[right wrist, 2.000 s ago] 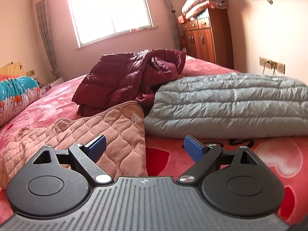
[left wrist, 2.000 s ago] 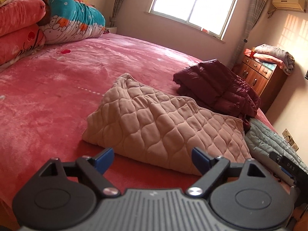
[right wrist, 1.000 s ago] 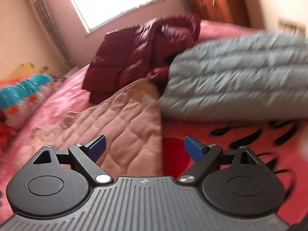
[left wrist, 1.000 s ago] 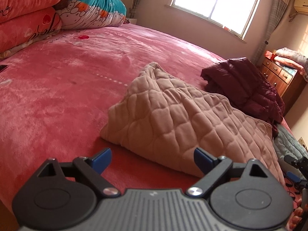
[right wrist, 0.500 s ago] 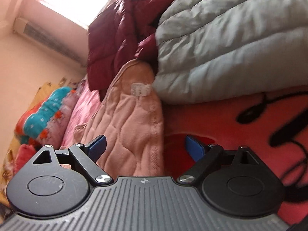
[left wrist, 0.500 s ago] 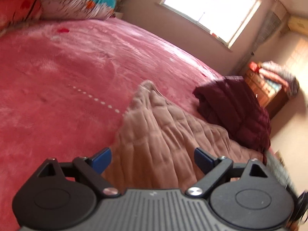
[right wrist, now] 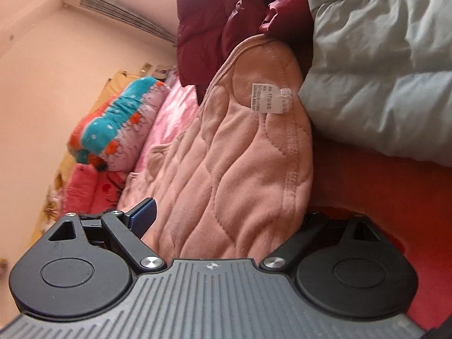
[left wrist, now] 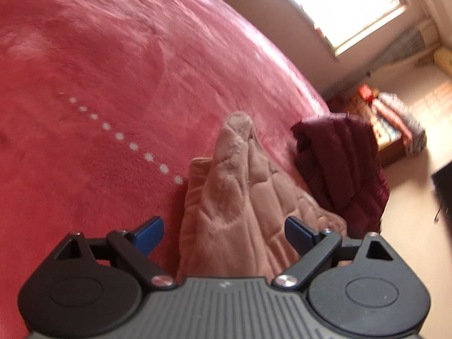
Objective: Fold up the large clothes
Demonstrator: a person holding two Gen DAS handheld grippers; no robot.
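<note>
Pink quilted garment (left wrist: 237, 197) lies folded on the red bed blanket (left wrist: 99, 84), w/ one end rising to a soft peak in the left wrist view; left gripper (left wrist: 224, 233) has its blue-tipped fingers (left wrist: 149, 233) spread wide on either side of the garment's near end, not pinching it; can't tell if the pads touch the fabric. Right gripper (right wrist: 223, 220) is also wide, straddling the garment's (right wrist: 226, 169) other end; left fingertip (right wrist: 144, 219) shows against the fabric, right one is hidden behind the hem. White size label (right wrist: 267, 98) sits near the neckline. Maroon puffer jacket (right wrist: 226, 22) lies just behind the garment, touching it; grey puffer jacket (right wrist: 381, 70) lies just beside it on the right; rolled teal-and-pink bedding (right wrist: 121, 130) is piled at the far end of the bed.
</note>
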